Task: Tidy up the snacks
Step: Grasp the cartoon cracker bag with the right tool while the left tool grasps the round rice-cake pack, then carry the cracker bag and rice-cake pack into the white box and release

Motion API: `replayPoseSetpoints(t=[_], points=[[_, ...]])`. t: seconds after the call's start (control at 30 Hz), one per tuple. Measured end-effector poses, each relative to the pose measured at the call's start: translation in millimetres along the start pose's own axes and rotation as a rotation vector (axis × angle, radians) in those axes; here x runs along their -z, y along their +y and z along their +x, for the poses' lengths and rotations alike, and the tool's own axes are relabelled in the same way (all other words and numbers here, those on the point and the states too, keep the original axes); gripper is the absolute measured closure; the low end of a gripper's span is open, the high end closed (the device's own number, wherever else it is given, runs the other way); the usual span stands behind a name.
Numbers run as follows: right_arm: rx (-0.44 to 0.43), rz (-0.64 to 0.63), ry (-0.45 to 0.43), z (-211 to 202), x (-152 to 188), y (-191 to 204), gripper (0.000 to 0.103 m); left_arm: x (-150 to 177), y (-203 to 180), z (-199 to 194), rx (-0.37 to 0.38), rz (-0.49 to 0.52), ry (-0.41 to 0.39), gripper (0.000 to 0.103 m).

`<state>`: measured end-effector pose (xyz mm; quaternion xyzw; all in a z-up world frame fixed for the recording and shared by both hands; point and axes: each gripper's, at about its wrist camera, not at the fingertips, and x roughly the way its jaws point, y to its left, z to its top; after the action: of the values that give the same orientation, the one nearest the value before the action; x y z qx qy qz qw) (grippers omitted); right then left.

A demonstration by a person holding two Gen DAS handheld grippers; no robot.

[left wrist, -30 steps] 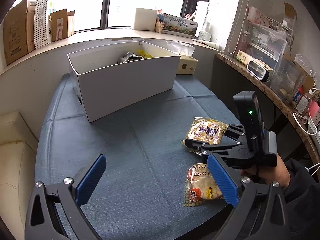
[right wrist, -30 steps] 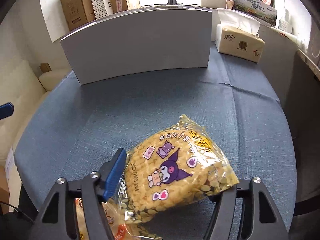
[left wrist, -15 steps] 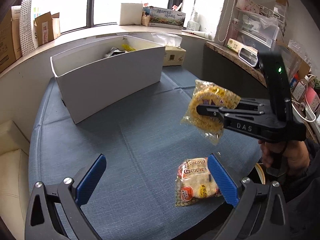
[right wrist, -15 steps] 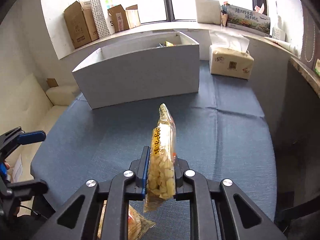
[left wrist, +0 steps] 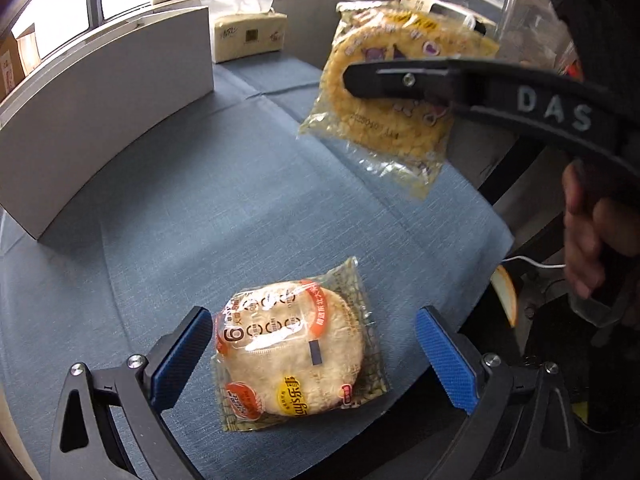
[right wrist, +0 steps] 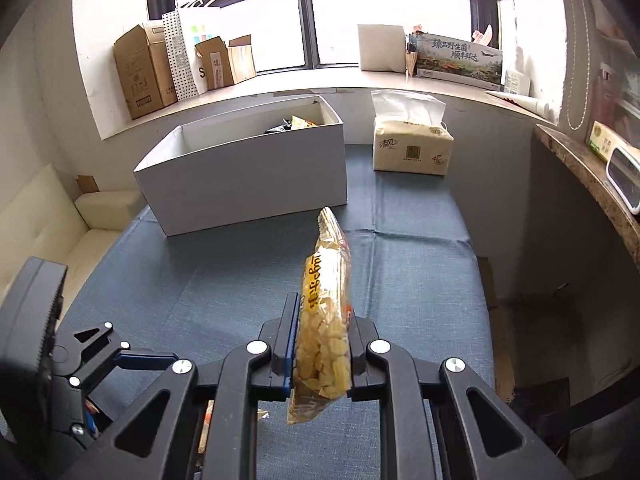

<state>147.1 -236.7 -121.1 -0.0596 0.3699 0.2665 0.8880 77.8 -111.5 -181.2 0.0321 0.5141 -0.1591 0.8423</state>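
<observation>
I see the blue cloth-covered table (right wrist: 420, 272) carrying the open white cardboard box (right wrist: 248, 176), with a tissue pack (right wrist: 412, 146) beside it. My right gripper (right wrist: 320, 344) pinches the yellow corn-snack bag (right wrist: 326, 300), airborne before the box. My left gripper (left wrist: 308, 352), fingers spread, straddles the orange-labelled rice-cracker packet (left wrist: 296, 344) lying near the table edge.

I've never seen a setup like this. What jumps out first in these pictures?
The yellow snack bag stands out first: it hangs in the air above the blue tablecloth, pinched edge-on by the right gripper. Next, the round rice cracker packet lies flat on the cloth between the wide-open blue pads of the left gripper. Behind them stands the white box, with snacks already inside.
</observation>
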Motion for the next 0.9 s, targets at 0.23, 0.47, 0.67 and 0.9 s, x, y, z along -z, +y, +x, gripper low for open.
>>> replayPoseSetpoints(t=[0.23, 0.47, 0.67, 0.9], points=[[-0.004, 0.029, 0.019, 4.0, 9.9, -7.6, 0.085, 4.0, -5.9, 11.4, -0.058, 0.019, 0.025, 0.019], [-0.012, 0.025, 0.026, 5.0, 12.9, -4.4, 0.085, 6.0, 23.7, -14.5, -0.025, -0.075, -0.040, 0.020], [-0.030, 0.023, 0.009, 3.1, 6.2, -2.0, 0.085, 6.0, 62.2, -61.0, -0.052, -0.166, -0.155, 0.020], [-0.129, 0.027, -0.027, 9.6, -29.8, 10.5, 0.085, -22.4, 127.2, -122.1, -0.075, -0.262, -0.318, 0.019]])
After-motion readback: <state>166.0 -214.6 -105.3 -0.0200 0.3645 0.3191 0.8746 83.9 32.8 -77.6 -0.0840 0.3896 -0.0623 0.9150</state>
